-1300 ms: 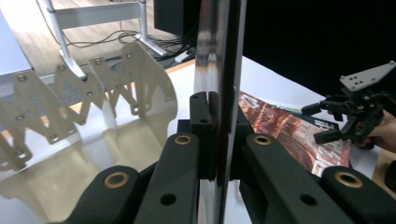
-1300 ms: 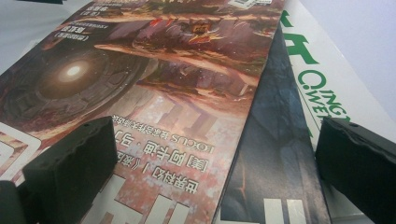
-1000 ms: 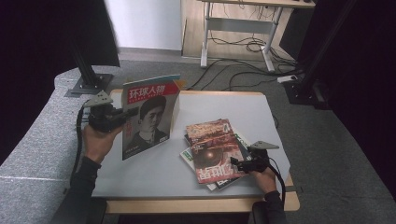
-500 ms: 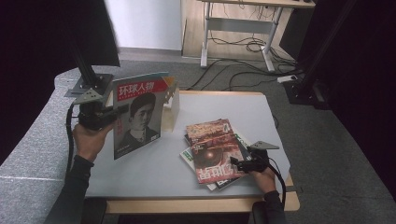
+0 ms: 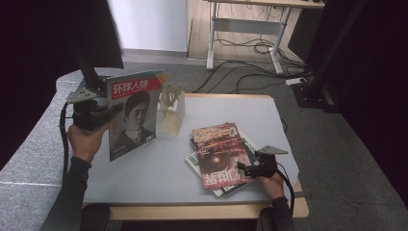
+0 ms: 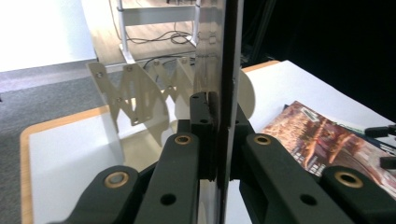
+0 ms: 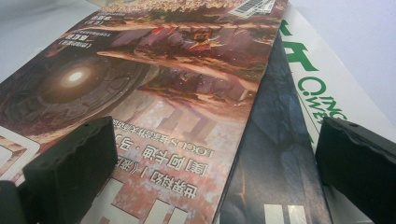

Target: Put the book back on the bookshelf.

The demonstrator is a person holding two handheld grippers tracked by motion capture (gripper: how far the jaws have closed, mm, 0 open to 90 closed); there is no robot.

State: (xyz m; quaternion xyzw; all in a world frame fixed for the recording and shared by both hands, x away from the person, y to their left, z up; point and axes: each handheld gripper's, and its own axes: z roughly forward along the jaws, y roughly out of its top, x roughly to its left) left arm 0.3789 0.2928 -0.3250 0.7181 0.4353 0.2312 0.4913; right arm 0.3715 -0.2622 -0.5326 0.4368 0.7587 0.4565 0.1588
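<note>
A magazine [image 5: 132, 114] with a portrait on its cover is held upright in the left claw [image 5: 107, 111], above the left edge of the table [image 5: 159, 168]. In the left gripper view the jaws are seen pressed tight on the magazine's thin edge [image 6: 229, 93], so the left claw is clamped on it. A pale wooden rack [image 5: 171, 108] with zigzag slots stands just beside the magazine, toward the back of the table; no magazine can be seen in it, though part of it is hidden behind the held one.

The right claw [image 5: 246, 169] rests at the near edge of the pile of magazines [image 5: 219, 156] on the right half of the table. In the right gripper view its jaws stand wide apart over the top cover [image 7: 154, 93], and nothing is gripped between them.

The work is judged to be at an early stage: one magazine has been lifted and brought next to the rack but is not yet slotted in, and the pile remains to be handled.

Counted: one magazine is in the air; at least three are told apart in the pile by their differing covers, a red-brown one on top, a dark one under it and a white one with green lettering [image 7: 322, 88] below; more may be hidden. One rack and two claws are seen.
</note>
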